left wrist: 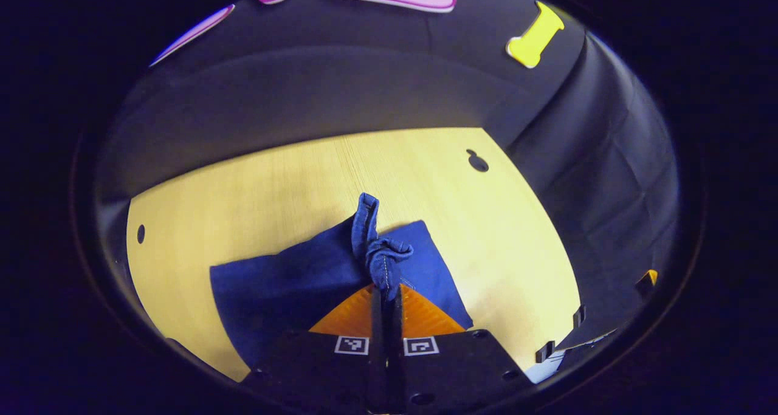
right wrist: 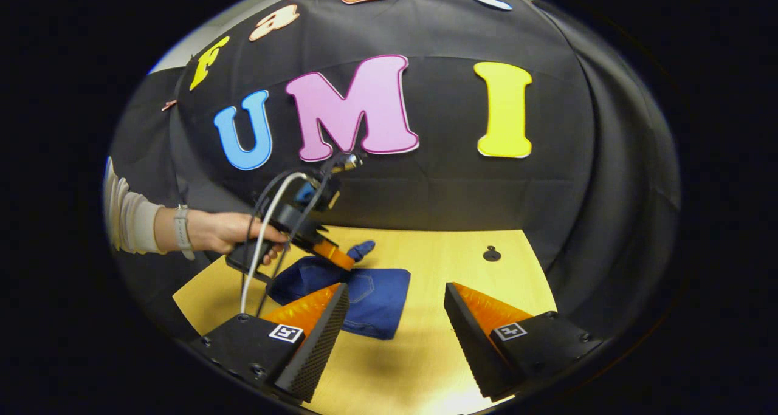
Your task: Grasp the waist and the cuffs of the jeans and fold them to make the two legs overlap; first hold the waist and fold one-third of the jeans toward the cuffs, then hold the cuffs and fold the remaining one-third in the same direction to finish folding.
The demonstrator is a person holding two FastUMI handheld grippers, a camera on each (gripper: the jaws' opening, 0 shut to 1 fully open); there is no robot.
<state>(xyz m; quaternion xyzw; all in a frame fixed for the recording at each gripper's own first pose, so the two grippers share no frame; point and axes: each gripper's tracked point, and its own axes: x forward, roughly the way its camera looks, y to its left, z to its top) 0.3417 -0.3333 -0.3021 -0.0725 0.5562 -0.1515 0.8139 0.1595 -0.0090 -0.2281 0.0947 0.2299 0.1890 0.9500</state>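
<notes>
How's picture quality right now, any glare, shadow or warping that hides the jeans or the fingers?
Left gripper view: fisheye bends the table edges; the jeans are sharp and evenly lit, the pinched fold clear between the left gripper fingers. Right gripper view: bright glare on the tabletop near the bottom, soft shadows beside the open right gripper; the jeans look small but clear, partly behind one finger.

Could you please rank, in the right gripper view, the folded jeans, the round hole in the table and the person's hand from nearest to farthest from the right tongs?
1. The folded jeans, just ahead of the open right tongs, slightly left.
2. The round hole, farther back on the table, to the right.
3. The person's hand, far left, holding the left tongs, which pinch the jeans.
</notes>
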